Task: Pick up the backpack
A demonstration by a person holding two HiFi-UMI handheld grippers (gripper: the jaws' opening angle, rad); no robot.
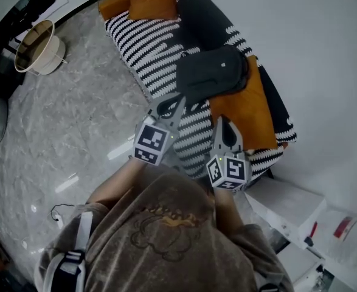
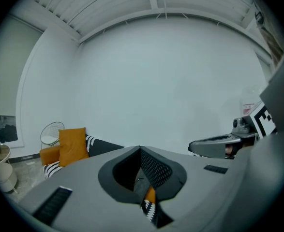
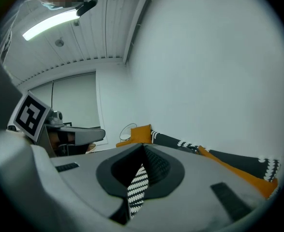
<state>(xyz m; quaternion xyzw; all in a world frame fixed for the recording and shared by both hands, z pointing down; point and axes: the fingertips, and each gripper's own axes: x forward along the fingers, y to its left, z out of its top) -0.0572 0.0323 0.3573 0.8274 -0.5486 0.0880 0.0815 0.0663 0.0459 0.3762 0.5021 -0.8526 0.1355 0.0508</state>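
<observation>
Dark grey backpack [image 1: 211, 72] lying flat on black-and-white striped sofa [image 1: 142, 47], right end against an orange cushion [image 1: 248, 117], long axis running left to right across the seat. Which end is its top, unclear. Just far of both tools: left tool [image 1: 178, 104] close to its near-left edge, right tool [image 1: 222, 122] a little nearer, apart. Both closed, gripping nothing. Print on white boxes [image 1: 287, 205], near right, too small to read.
</observation>
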